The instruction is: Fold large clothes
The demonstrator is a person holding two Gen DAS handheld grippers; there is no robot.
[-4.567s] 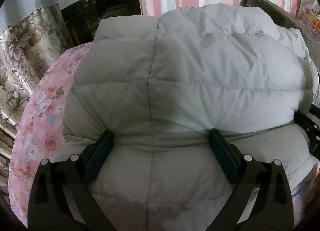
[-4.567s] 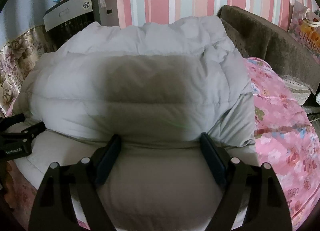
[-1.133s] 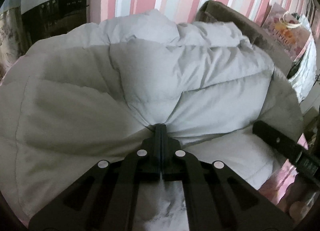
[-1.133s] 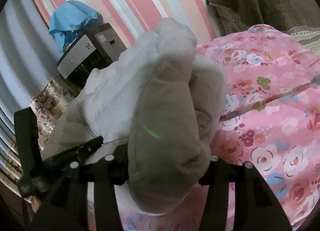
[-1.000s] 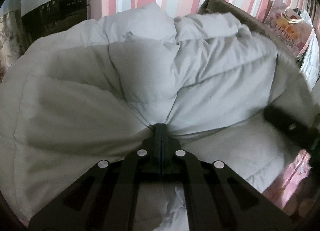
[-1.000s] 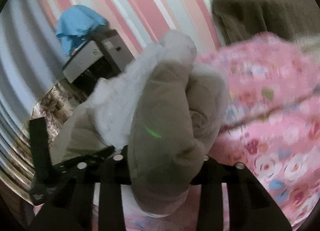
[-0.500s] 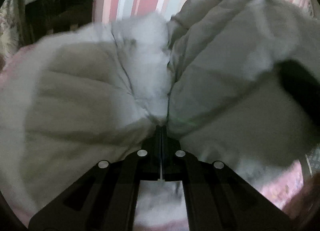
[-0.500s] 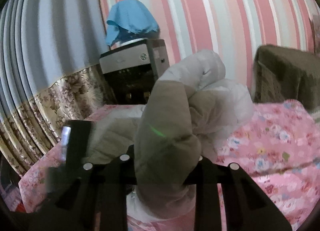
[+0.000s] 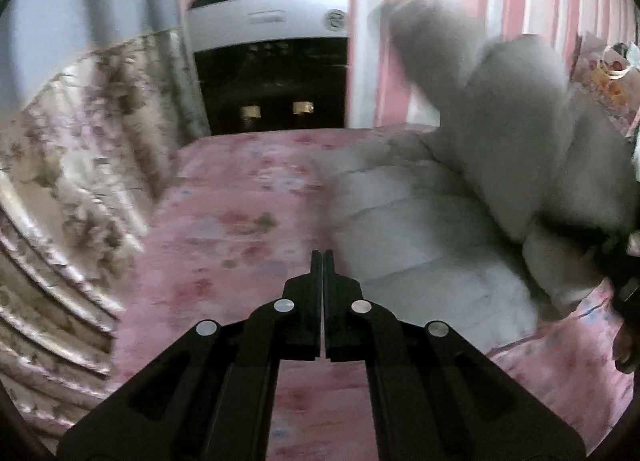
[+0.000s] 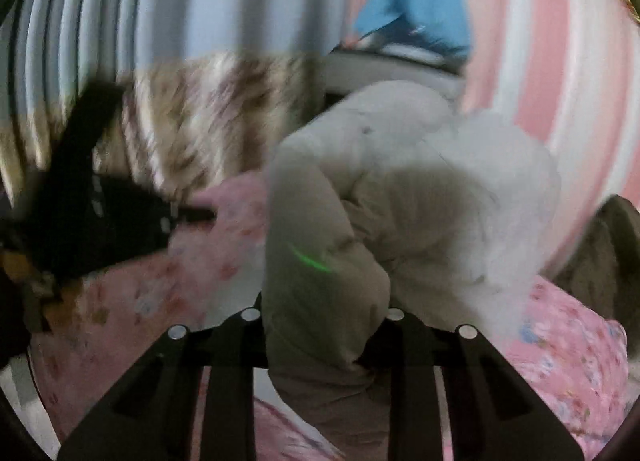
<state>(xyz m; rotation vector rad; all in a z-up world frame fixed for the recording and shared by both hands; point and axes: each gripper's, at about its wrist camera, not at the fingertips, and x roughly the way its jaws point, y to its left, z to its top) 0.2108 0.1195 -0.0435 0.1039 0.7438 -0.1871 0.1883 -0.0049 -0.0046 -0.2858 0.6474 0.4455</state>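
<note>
A pale grey puffy down jacket [image 9: 432, 221] lies bunched on the pink floral bedspread [image 9: 240, 221], to the right in the left wrist view. My left gripper [image 9: 322, 257] is shut and empty, over bare bedspread just left of the jacket. My right gripper [image 10: 324, 341] is shut on a thick fold of the jacket [image 10: 400, 201] and holds it lifted; the fabric hides its fingertips. The left gripper [image 10: 120, 221] shows blurred at the left of the right wrist view. Both views are motion-blurred.
A white and black appliance [image 9: 272, 61] with a blue cloth [image 10: 420, 9] on top stands behind the bed against the striped wall. A floral curtain [image 9: 80, 141] hangs to the left. A brown sofa arm [image 10: 608, 245] sits at right.
My left gripper has let go of the jacket and swung left over the bare bedspread. My right gripper still holds its fold and has raised and turned it.
</note>
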